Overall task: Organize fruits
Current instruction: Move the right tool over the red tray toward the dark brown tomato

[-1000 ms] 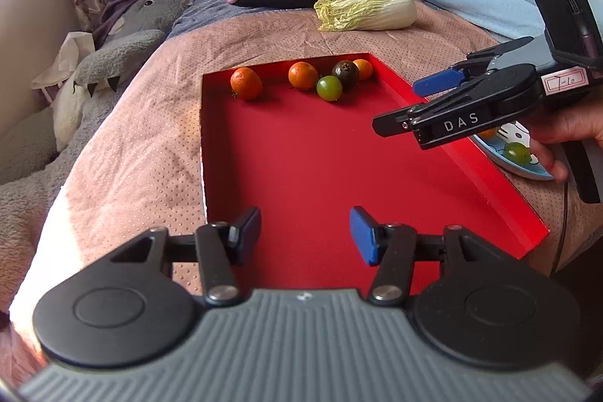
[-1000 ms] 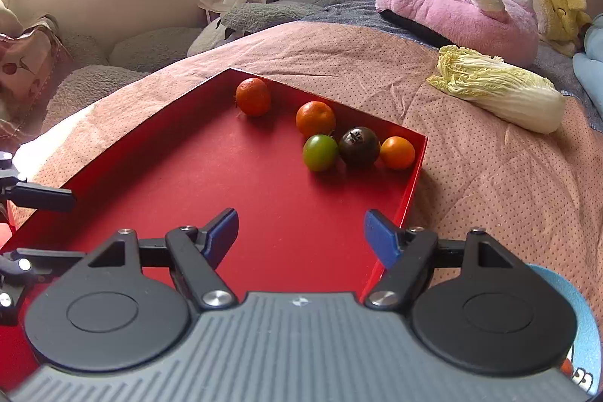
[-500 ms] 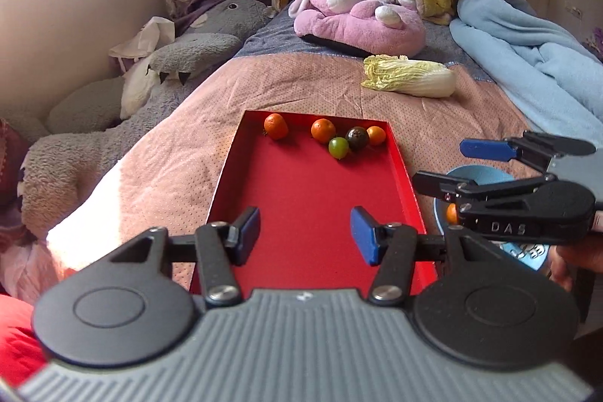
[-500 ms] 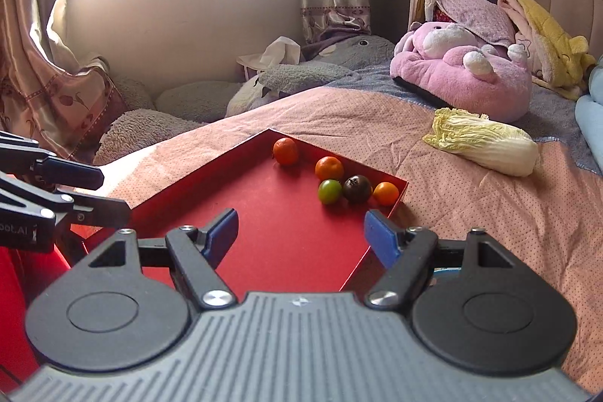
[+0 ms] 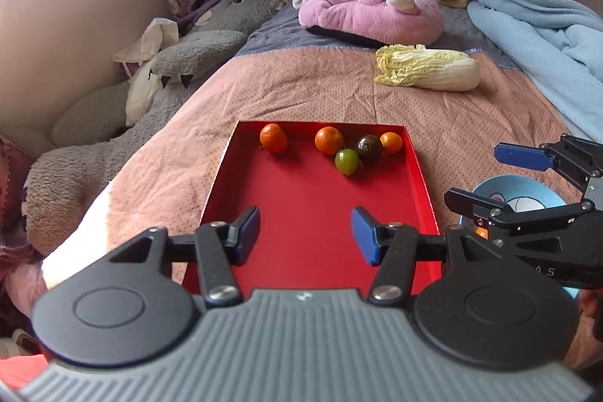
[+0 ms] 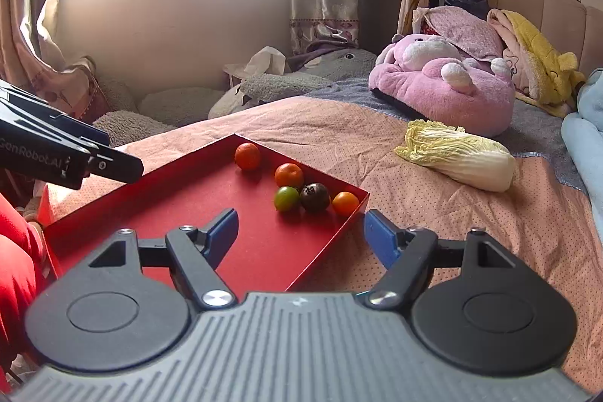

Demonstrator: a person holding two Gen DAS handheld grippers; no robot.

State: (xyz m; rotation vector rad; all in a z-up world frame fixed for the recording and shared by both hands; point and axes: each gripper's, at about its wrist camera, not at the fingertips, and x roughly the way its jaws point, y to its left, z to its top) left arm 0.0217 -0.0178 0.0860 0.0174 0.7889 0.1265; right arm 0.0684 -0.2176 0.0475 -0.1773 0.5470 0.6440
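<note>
On the bed [image 5: 309, 89] lies a red tray [image 5: 320, 213] with 5 fruits [image 5: 348, 161] grouped at its 12 o'clock edge. The left gripper [image 5: 305, 236] hovers empty, fingers apart; the right gripper [image 6: 301, 236], empty, has just been narrowing, fingers still parted.

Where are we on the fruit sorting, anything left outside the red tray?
Done: five fruits sit along the far wall of the red tray. In hand: nothing. The left hand-held gripper and right hand-held gripper are both open and empty. Left: at least one orange piece shows in the blue bowl, mostly hidden.
</note>
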